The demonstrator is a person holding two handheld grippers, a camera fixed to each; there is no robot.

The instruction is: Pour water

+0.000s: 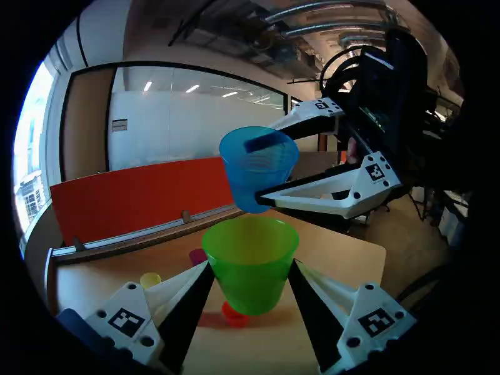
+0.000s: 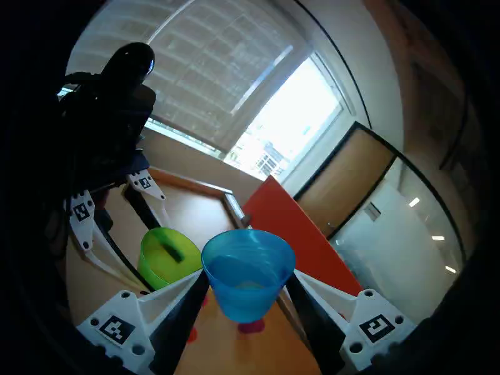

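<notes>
A green cup (image 1: 252,275) stands upright between my left gripper's (image 1: 250,265) two fingers, which press on its sides above the wooden table (image 1: 337,250). Just above and beyond its rim hangs a translucent blue cup (image 1: 258,165), held roughly upright by my right gripper (image 1: 256,172). In the right gripper view the blue cup (image 2: 248,275) sits clamped in my right gripper (image 2: 248,284). Below it to the left is the green cup (image 2: 165,256) in my left gripper (image 2: 164,265). Whether the blue cup holds water I cannot tell.
Three small cups stand on the table: yellow (image 1: 150,279), magenta (image 1: 197,255) and red (image 1: 234,314). A red partition (image 1: 137,197) runs along the table's far edge. A person's dark sleeve (image 1: 400,94) holds the right gripper.
</notes>
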